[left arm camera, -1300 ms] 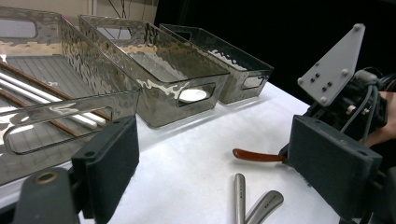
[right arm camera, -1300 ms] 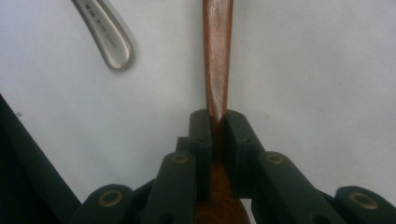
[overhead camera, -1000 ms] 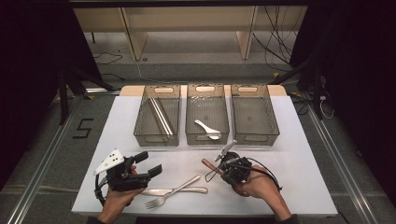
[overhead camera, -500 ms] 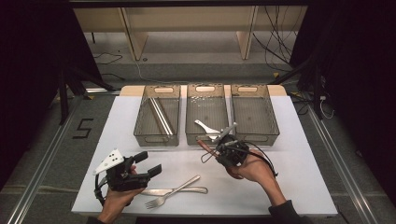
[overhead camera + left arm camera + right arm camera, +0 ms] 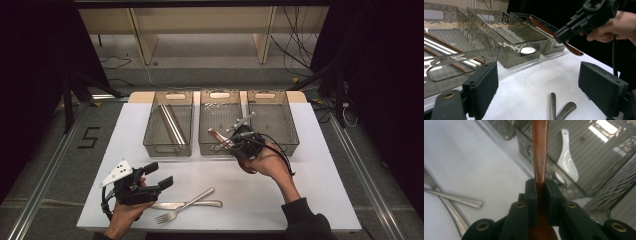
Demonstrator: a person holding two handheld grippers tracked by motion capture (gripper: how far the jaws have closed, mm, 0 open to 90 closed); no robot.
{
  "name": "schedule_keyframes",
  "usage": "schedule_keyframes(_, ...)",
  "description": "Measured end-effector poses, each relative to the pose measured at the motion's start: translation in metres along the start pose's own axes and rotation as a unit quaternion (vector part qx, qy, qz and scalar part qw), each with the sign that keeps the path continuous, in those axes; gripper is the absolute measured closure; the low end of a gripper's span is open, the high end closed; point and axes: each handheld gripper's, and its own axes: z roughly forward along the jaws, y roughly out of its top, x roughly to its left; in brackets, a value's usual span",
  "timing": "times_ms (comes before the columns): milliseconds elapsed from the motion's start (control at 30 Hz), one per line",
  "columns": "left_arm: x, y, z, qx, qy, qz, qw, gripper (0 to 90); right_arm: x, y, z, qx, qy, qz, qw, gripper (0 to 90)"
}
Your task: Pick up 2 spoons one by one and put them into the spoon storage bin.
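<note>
Right now the right gripper (image 5: 239,138) is clamped on the wooden spoon (image 5: 540,152), long axis running out ahead of the jaws, over the middle bin's (image 5: 220,95) near wall. White spoon (image 5: 567,157) lies inside. Left gripper (image 5: 159,176) is wide, holding nothing, well apart, by the fork (image 5: 182,207).

White table (image 5: 320,195); three clear bins in a row at its far side. Right gripper (image 5: 243,141) holds a brown spoon (image 5: 218,137) over the near edge of the middle bin (image 5: 219,107). Left gripper (image 5: 157,176) low at near left, fingers apart. Fork (image 5: 184,205) and knife (image 5: 192,204) crossed just beside it. Sticks lie in the left bin (image 5: 169,120).
</note>
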Motion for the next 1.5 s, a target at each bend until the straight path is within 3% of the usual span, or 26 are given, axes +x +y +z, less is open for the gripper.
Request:
schedule_keyframes(400,0.000,0.000,0.000,0.000,-0.001,0.000,1.0000,16.1,-0.018,0.034,0.000,-0.023,0.000,0.016,0.9996,82.4)
schedule_keyframes(700,0.001,0.000,-0.001,-0.001,0.000,0.001,1.0000,16.0,-0.031,0.052,0.005,-0.033,-0.013,0.031,0.9989,82.4)
schedule_keyframes(1033,0.001,0.000,0.000,-0.001,-0.001,0.000,1.0000,16.0,-0.045,0.065,0.015,-0.043,-0.027,0.056,0.9971,82.3)
schedule_keyframes(1500,0.001,0.001,-0.001,-0.003,-0.002,-0.002,1.0000,16.0,-0.060,0.073,0.040,-0.035,-0.044,0.074,0.9957,82.3)
